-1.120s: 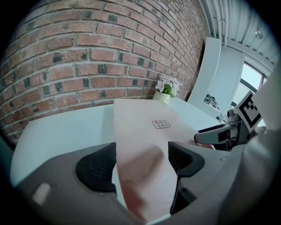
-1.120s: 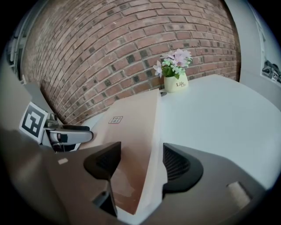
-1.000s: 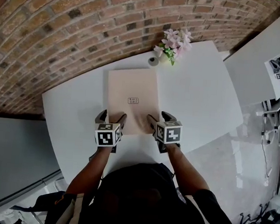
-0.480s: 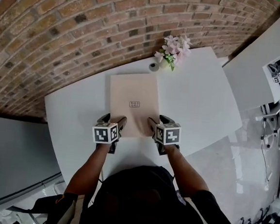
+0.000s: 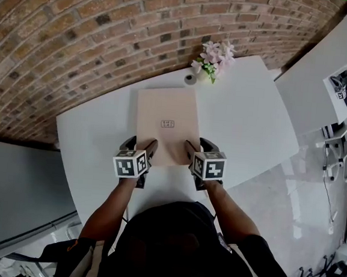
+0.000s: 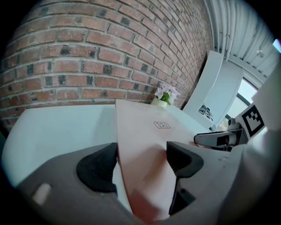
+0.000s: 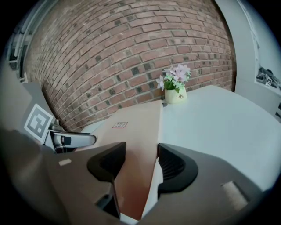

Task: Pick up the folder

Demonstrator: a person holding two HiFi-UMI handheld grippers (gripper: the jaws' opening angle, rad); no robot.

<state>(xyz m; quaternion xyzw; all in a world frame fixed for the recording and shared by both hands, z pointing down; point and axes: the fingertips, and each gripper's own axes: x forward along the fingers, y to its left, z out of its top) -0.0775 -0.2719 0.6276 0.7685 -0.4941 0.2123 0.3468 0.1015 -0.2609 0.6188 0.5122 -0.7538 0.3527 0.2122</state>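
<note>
A pale pink folder (image 5: 165, 125) with a small label lies lengthwise on the white table (image 5: 247, 123), its near end toward me. My left gripper (image 5: 140, 144) holds the near left corner: in the left gripper view the folder (image 6: 149, 132) slants between the pads, one against its edge, the other on its top. My right gripper (image 5: 198, 145) has the near right corner, and its jaws are closing on the folder (image 7: 131, 132) between them. The near end looks tilted up off the table.
A small pot of pink flowers (image 5: 212, 57) and a small round object (image 5: 191, 79) stand just past the folder's far edge, by the brick wall (image 5: 80, 30). A second white table (image 5: 325, 64) stands at the right. The table's near edge is at my body.
Both grippers' jaws have narrowed onto the folder's near corners. Both hands have come up a little with the folder's near end.
</note>
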